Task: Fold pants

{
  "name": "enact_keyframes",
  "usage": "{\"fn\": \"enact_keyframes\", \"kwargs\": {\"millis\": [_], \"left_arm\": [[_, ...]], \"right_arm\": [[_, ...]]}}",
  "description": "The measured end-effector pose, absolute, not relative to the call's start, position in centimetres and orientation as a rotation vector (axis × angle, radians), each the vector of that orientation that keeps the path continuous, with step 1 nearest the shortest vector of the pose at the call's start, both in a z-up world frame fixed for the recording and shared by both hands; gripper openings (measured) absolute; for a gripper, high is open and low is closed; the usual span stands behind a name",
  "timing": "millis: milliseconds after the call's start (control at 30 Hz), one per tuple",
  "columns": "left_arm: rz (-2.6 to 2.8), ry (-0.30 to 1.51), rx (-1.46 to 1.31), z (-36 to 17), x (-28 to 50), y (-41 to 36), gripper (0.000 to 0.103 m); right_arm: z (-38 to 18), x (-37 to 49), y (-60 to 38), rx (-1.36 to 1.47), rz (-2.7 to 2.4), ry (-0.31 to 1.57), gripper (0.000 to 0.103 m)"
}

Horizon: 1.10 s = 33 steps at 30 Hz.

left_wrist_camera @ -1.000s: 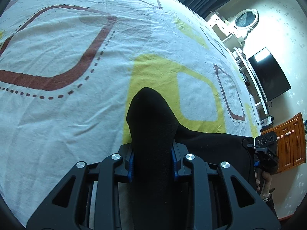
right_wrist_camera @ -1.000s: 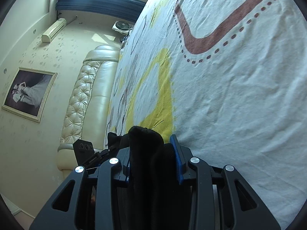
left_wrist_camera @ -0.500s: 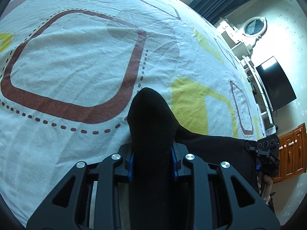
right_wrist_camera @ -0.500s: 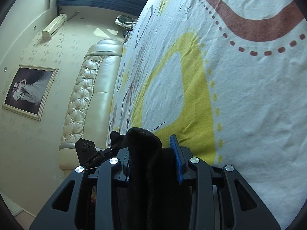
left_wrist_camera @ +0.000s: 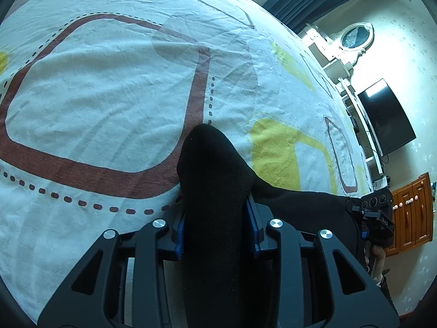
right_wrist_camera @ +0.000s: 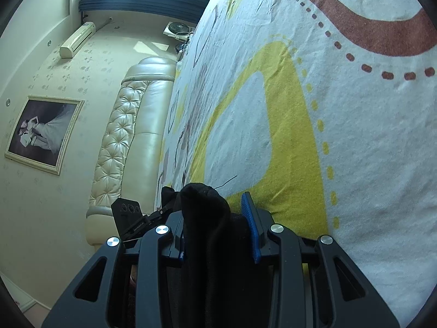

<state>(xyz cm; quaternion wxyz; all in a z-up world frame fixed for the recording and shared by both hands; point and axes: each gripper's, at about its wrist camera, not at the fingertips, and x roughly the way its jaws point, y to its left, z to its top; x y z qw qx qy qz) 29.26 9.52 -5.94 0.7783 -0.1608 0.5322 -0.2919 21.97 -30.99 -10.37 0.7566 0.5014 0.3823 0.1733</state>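
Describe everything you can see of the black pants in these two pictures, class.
The black pants are plain, matte, soft knit-looking fabric. One bunched fold rises between the blue pads of the left gripper, whose jaws are opening; another sits in the right gripper, against its left pad, with a gap at the right pad. Between the two the cloth stretches low along the patterned bedsheet. A loose thread sticks out near the right fold.
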Motion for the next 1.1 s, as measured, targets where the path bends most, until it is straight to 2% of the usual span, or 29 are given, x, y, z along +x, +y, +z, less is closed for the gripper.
{"fn": "enact_keyframes", "kwargs": {"millis": [100,167,233,267,333,667,967,1100], "left_arm": [[-0.653,1.132,-0.348,-5.7,28.8,10.0,0.049],[-0.657,1.118,-0.349,-5.5,28.5,10.3,0.058],[-0.667,1.109,-0.379,-5.3,27.9,11.0,0.064],[-0.681,1.110,-0.402,-5.3,27.5,11.4,0.066],[-0.712,1.121,-0.439,-5.3,26.4,12.3,0.068],[-0.728,1.155,-0.568,-6.7,19.0,16.6,0.077],[-0.699,1.164,-0.587,-6.6,15.3,18.5,0.079],[-0.742,1.188,-0.610,-7.1,14.4,18.2,0.079]], "right_arm": [[-10.3,21.8,-31.2,1.111,0.381,0.830,0.040],[-9.8,21.5,-31.2,1.116,0.381,0.820,0.047],[-9.3,20.8,-31.2,1.115,0.372,0.804,0.057],[-9.1,20.4,-31.2,1.116,0.364,0.799,0.059],[-8.7,19.1,-31.5,1.117,0.347,0.794,0.066],[-9.1,12.2,-29.9,1.096,0.372,0.903,0.073],[-9.3,10.8,-26.5,1.056,0.394,0.962,0.077],[-9.0,11.4,-25.8,1.033,0.388,0.966,0.084]]}}
